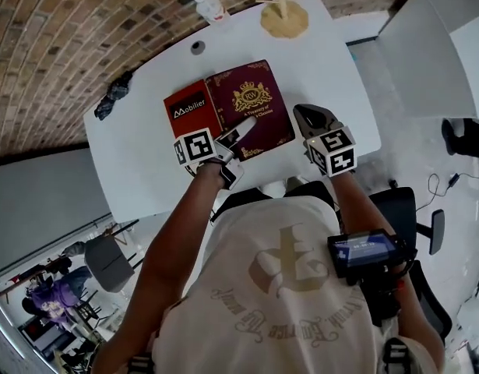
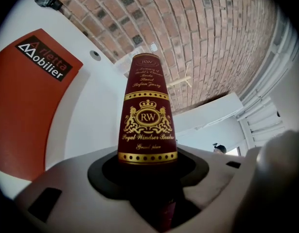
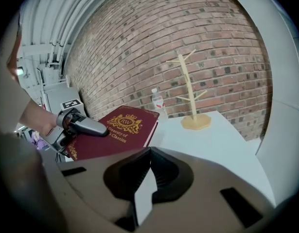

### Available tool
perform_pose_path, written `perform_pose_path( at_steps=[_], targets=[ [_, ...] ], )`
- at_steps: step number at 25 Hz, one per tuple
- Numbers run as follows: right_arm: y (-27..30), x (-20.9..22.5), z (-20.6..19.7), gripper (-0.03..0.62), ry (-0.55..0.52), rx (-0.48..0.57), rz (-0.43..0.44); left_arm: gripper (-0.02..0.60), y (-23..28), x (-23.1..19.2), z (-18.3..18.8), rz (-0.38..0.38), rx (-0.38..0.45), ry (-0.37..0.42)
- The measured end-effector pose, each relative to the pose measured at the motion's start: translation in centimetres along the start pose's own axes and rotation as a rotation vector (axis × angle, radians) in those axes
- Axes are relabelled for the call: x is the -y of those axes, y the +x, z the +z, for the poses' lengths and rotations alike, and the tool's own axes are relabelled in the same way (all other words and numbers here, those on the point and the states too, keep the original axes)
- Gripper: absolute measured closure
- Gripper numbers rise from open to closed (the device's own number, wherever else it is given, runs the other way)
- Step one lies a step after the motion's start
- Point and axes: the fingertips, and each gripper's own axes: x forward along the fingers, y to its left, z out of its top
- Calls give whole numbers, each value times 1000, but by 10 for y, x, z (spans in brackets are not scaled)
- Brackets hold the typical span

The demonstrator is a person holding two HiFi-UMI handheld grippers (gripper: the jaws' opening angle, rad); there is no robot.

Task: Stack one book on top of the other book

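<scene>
My left gripper (image 1: 237, 134) is shut on the near edge of a maroon hardback with a gold crest (image 1: 251, 104). The book's spine (image 2: 147, 115) stands between the jaws of the left gripper (image 2: 147, 158). The maroon book (image 3: 117, 130) is tilted, and its left edge overlaps a red book marked Mobilier (image 1: 191, 109) that lies flat on the white table (image 1: 332, 76). The red book (image 2: 27, 96) fills the left of the left gripper view. My right gripper (image 1: 313, 119) hovers just right of the maroon book with its jaws together and nothing between them (image 3: 148, 152). The left gripper (image 3: 83, 126) also shows in the right gripper view.
A wooden branch stand (image 1: 284, 18) and a clear bottle (image 1: 210, 8) stand at the table's far edge. A dark bundle (image 1: 113, 96) lies at the left end, and a round grommet (image 1: 198, 47) sits behind the books. Brick wall lies beyond.
</scene>
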Motion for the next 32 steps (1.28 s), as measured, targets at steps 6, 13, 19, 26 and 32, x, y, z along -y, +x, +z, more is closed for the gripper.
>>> perform_pose_path(
  at_steps=[6,13,19,26,32],
  targets=[
    [15,-35,14,572,-40,3,22,345,-39,-16,13,-6,36,-4],
    [40,-70,36,572,-51,28,46,345,-81,-26,40,-44,74,8],
    [45,-76,38,572,-78,19,64,345,-94,-38,40,-9,111,-30],
    [74,-115,52,572,-114,5,92,345,-139,-63,58,-14,152,-48],
    [89,-133,54,572,-134,-11,115,345,-162,-83,66,-12,166,-49]
  ],
)
